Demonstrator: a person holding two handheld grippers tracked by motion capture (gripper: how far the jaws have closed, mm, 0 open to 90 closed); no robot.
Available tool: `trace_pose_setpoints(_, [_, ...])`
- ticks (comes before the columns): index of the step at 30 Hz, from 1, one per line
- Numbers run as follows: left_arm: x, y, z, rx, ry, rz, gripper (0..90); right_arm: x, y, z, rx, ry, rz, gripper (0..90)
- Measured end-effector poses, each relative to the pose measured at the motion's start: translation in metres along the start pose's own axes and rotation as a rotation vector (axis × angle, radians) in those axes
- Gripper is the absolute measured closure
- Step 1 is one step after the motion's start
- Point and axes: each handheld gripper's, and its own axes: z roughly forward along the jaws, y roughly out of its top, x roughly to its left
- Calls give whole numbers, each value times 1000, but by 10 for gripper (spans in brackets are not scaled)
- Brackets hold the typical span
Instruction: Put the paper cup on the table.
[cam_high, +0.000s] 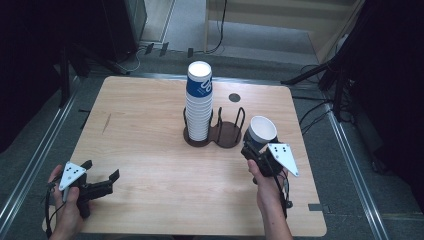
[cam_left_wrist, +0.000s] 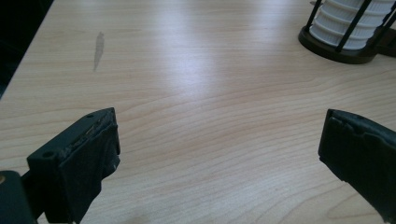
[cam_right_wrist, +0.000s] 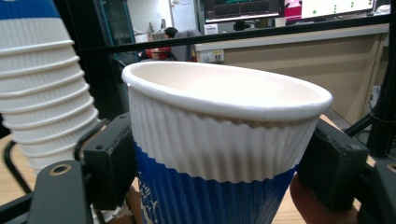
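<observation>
Just right of the holder's empty ring (cam_high: 229, 131), we grip one cup (cam_high: 262, 131) upright in our right tongs (cam_high: 255, 150); left tongs (cam_high: 102, 181) rest released, far off.

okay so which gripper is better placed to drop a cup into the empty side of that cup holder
Right, likely. The right gripper already clamps a paper cup just beside the holder's empty ring. The left gripper is open, holds nothing, and sits farther off at the table's near-left corner.
</observation>
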Motion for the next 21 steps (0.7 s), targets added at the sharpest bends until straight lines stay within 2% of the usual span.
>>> trace_pose_setpoints(2, [0,-1,0,3,33,9,0,-3,-1,2,1,-8,-4,215])
trace_pose_setpoints(9, [1,-2,1,-6,23,-4,0,-13,-6,10,1,-39,-14,215])
trace_pose_setpoints(12, [0,-3,2,-4,17,7,0,-18,-8,15,1,-43,-30,214])
trace_pose_setpoints(15, [0,-3,2,-5,26,8,0,-21,-10,18,8,-52,-27,214])
trace_pose_setpoints(17, [1,-3,2,0,48,-1,0,-26,-14,24,3,-64,-31,214])
trace_pose_setpoints(21, [2,-4,3,1,42,-19,0,-32,-18,32,4,-77,-60,214])
